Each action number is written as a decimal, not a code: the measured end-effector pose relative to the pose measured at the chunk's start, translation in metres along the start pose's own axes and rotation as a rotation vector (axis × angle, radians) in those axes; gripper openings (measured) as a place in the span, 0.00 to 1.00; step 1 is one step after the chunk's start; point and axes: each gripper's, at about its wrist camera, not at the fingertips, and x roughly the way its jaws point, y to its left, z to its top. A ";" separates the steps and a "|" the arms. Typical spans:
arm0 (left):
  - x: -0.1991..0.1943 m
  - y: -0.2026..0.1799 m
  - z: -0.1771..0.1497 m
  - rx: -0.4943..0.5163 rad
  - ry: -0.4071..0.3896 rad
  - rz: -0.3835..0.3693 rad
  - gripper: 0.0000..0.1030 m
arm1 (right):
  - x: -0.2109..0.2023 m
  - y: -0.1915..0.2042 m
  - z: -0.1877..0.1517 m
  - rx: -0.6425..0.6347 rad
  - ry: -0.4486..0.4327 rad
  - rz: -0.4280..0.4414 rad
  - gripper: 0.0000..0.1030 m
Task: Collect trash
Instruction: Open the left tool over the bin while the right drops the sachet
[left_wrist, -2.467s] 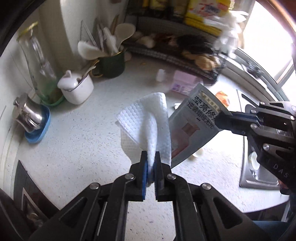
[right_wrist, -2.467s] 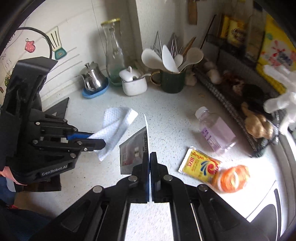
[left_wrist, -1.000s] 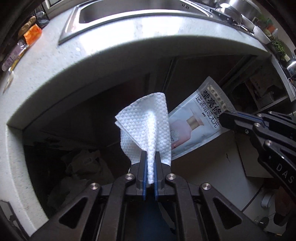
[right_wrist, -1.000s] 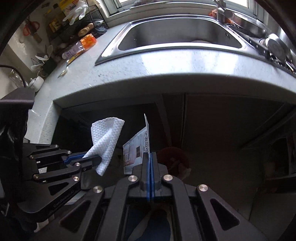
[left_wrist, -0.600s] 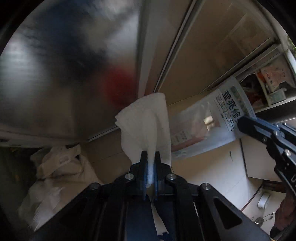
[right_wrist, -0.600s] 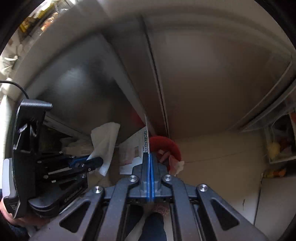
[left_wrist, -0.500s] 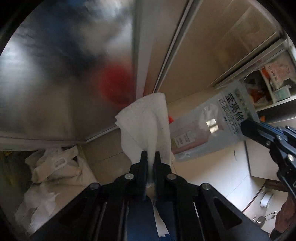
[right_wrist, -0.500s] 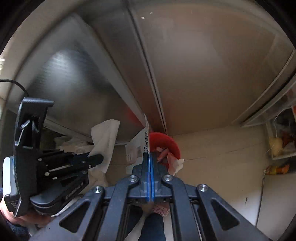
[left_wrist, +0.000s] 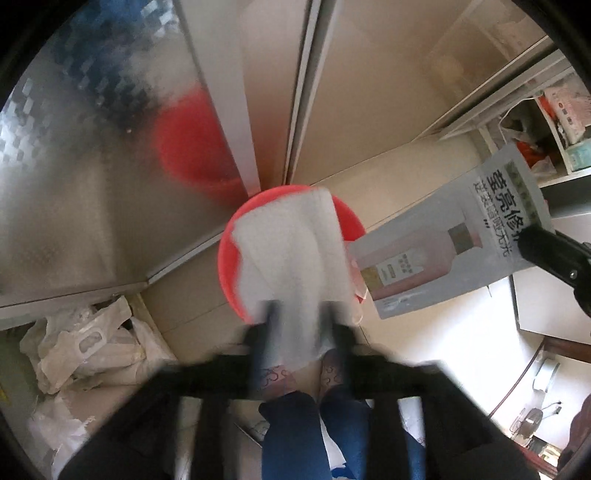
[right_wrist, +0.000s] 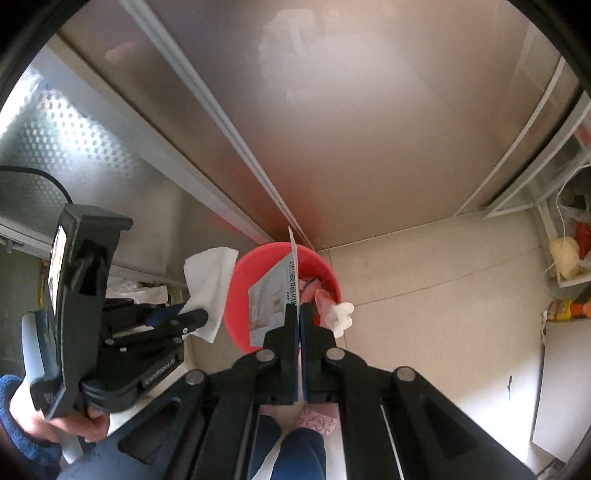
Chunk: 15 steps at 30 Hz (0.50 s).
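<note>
A red bin (left_wrist: 227, 258) stands on the floor against the cabinet. Right above it is my left gripper (left_wrist: 303, 317), pointing straight down. Its jaws are opening, blurred and apart, and the white paper towel (left_wrist: 291, 258) hangs loose between them. My right gripper (right_wrist: 299, 314) is shut on a grey pouch (right_wrist: 269, 302) printed with a pink bottle, held edge-on over the red bin (right_wrist: 325, 269). The left wrist view shows that pouch (left_wrist: 443, 251) at the right of the bin. In the right wrist view the left gripper (right_wrist: 195, 317) and towel (right_wrist: 208, 284) are at the bin's left rim.
White plastic bags (left_wrist: 81, 343) lie on the floor to the left. Cabinet doors (right_wrist: 332, 129) rise behind the bin. A shelf with packets (left_wrist: 561, 110) stands at the right. Pink and white scraps (right_wrist: 340, 314) stick out of the bin. A person's legs (left_wrist: 314, 432) are below.
Both grippers have dropped from beneath the counter edge to just above the red bin. The left jaws, shut on the towel before, now stand apart around it.
</note>
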 end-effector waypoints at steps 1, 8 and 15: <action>-0.003 -0.001 0.000 0.002 -0.005 0.006 0.63 | -0.002 -0.003 0.000 -0.001 0.002 -0.002 0.01; -0.002 0.003 -0.005 0.031 -0.005 0.104 0.63 | -0.003 0.010 -0.003 -0.019 0.017 0.001 0.01; -0.012 0.027 -0.020 -0.039 -0.016 0.121 0.80 | 0.004 0.025 -0.002 -0.100 0.030 -0.002 0.01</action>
